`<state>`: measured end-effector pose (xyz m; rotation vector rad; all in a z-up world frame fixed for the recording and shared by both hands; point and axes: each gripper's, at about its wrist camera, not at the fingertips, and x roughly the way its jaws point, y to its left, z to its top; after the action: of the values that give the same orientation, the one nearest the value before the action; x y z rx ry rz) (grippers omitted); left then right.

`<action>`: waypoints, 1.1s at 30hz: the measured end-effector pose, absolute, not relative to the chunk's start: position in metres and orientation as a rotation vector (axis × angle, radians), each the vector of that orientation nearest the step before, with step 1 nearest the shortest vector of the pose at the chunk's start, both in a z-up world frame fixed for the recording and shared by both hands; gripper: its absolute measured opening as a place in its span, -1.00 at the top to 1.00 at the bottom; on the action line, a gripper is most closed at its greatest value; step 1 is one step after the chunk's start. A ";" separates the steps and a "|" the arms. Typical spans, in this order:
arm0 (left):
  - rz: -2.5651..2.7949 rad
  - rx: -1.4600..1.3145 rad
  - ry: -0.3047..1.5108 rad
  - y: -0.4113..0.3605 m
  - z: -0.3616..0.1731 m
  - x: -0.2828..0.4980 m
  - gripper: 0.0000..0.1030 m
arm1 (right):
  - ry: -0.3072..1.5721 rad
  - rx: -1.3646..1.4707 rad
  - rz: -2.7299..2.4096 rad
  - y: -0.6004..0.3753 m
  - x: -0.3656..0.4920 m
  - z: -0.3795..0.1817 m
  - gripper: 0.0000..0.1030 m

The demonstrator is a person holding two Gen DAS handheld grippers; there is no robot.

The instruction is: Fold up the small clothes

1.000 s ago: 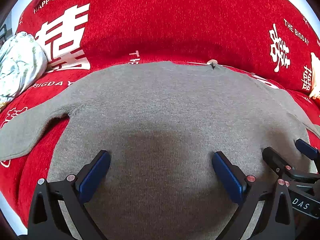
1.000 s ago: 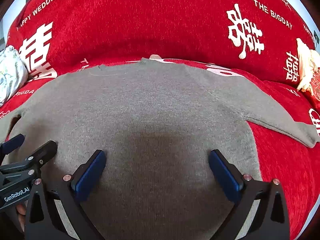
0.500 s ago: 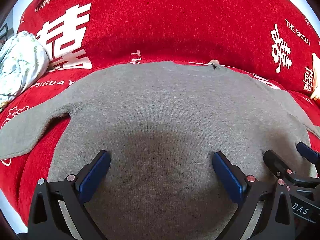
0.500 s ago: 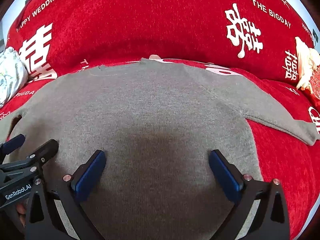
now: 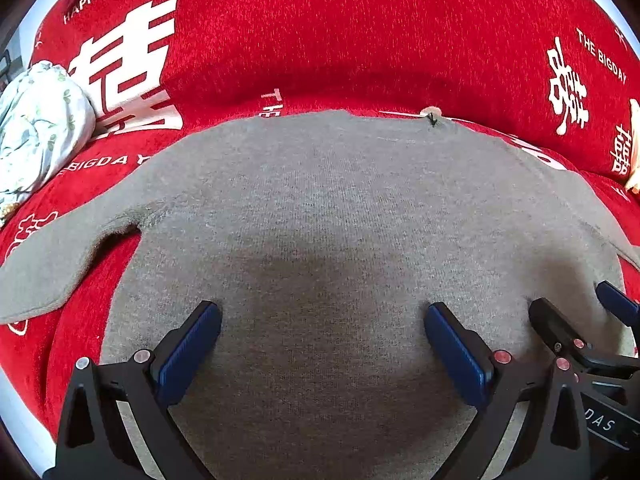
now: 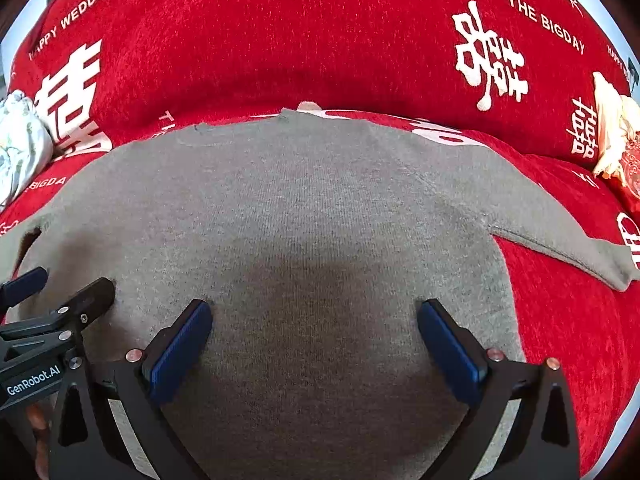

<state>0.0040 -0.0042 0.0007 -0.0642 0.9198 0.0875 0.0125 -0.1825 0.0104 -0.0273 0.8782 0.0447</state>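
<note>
Hovering side by side over the lower body of the grey sweater (image 5: 340,216), both tools have their jaws spread wide, nothing between them. Left hand-held gripper (image 5: 320,344) sits toward the sweater's left half, right hand-held gripper (image 6: 314,340) toward its right half; each shows at the edge of the other's view, so they are close together. Both point up the garment toward its neckline (image 5: 432,120). Blue pads (image 6: 180,344) look just above or brushing the knit; contact cannot be told.

Sweater lies flat, spread out on the red cover (image 6: 320,40) printed with white characters, which drapes what looks like a sofa seat and back. Left sleeve (image 5: 52,268) angles out and down from the body, right sleeve (image 6: 568,240) likewise on the other side. No fold made yet, by the look of it.

Handling guess: soft, light, limp knit, will sag and stretch, grips easily on the pads, not fragile. Best holds likely the hem corners or a sleeve cuff, pinching one edge only.

A pale floral bundle (image 5: 36,128) sits left of the sweater, well apart.
</note>
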 end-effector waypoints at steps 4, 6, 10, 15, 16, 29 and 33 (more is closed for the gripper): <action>0.089 -0.064 0.926 -0.004 0.001 0.005 -0.99 | 0.882 -0.029 0.045 -0.182 0.012 0.010 -0.99; 0.090 -0.065 0.933 -0.004 0.001 0.006 -0.99 | 0.887 -0.030 0.044 -0.182 0.013 0.010 -0.99; 0.094 -0.066 0.951 -0.004 0.002 0.008 -0.99 | 0.898 -0.035 0.045 -0.182 0.014 0.010 -0.99; 0.097 -0.082 1.069 -0.001 0.005 0.021 -0.99 | 0.945 -0.035 0.051 -0.182 0.021 0.011 -0.99; 0.096 -0.084 1.089 -0.001 0.005 0.023 -0.99 | 0.963 -0.033 0.050 -0.182 0.023 0.011 -0.99; 0.112 -0.100 1.096 -0.003 0.005 0.023 -0.99 | 1.045 -0.039 0.046 -0.181 0.030 0.010 -0.99; 0.112 -0.092 1.117 -0.003 0.007 0.027 -0.99 | 1.045 -0.045 0.050 -0.181 0.030 0.009 -0.99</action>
<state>0.0271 -0.0030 0.0067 -0.0920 1.1175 0.1124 0.0305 -0.1812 0.0089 -0.0452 1.0448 0.0503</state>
